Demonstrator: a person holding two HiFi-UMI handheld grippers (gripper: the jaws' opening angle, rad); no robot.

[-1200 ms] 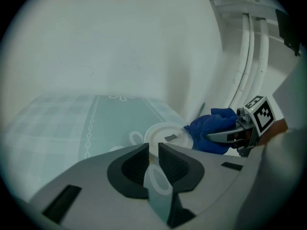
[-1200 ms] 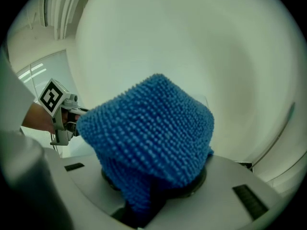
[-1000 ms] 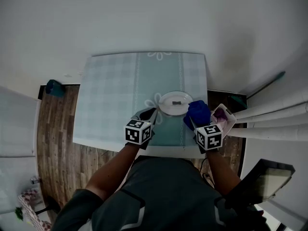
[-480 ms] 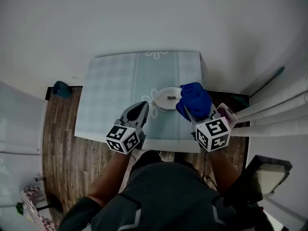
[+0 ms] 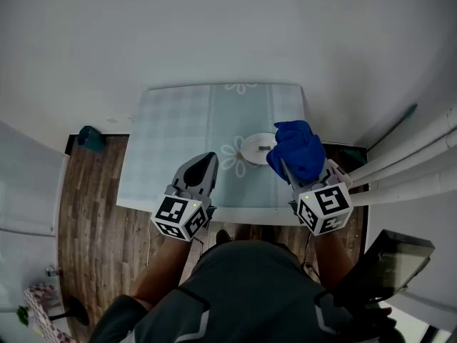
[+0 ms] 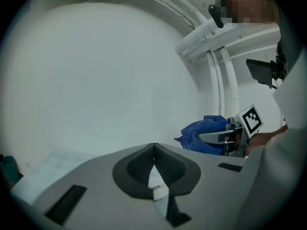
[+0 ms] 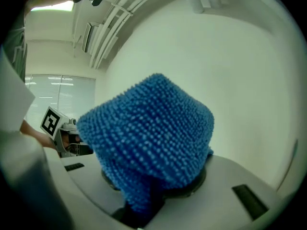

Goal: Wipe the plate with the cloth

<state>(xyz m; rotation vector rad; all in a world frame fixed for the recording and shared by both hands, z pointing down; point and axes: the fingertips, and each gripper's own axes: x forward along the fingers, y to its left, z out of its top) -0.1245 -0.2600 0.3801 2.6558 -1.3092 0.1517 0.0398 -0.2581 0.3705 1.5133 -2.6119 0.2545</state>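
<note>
A small white plate [image 5: 257, 148] with a dark mark on it sits near the right side of the pale blue checked table [image 5: 178, 134]. My right gripper [image 5: 288, 173] is raised over the plate's right edge, shut on a bunched blue cloth [image 5: 296, 151]. That nubbly cloth [image 7: 153, 138] fills the right gripper view and hides the fingertips. My left gripper [image 5: 206, 161] hangs above the table's front edge, left of the plate, jaws shut on nothing. In the left gripper view the left gripper [image 6: 153, 147] points at a bare wall, with the cloth [image 6: 204, 133] off to its right.
A small pink and white container [image 5: 334, 168] stands by the table's right edge, under my right gripper. A teal object [image 5: 88, 137] lies on the wooden floor [image 5: 86, 213] to the left. White pipes [image 5: 407, 156] run along the right wall.
Both grippers have risen away from the table toward the head camera. The blue cloth went up with the right gripper. The left gripper drew back from the plate's left edge.
</note>
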